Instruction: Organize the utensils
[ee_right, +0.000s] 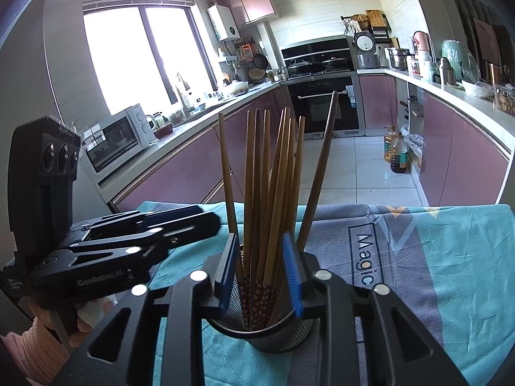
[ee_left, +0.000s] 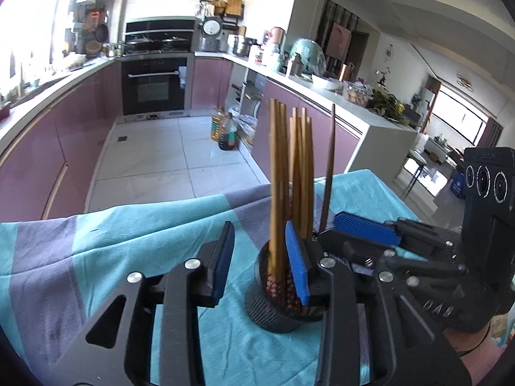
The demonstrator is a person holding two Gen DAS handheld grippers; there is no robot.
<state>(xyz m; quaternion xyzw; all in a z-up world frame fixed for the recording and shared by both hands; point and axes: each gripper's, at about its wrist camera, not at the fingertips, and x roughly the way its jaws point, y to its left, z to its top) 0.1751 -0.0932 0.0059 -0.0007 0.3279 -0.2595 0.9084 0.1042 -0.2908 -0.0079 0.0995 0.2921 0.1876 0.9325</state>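
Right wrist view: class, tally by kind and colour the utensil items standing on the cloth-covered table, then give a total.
Black mesh cylinder holder: 1
Light brown wooden chopsticks: 8, as far as their overlap lets me tell
Dark brown wooden stick: 1
Total: 10

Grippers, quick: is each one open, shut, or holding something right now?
Left gripper: open, holding nothing.
Right gripper: open, chopsticks between its fingers, not gripped.
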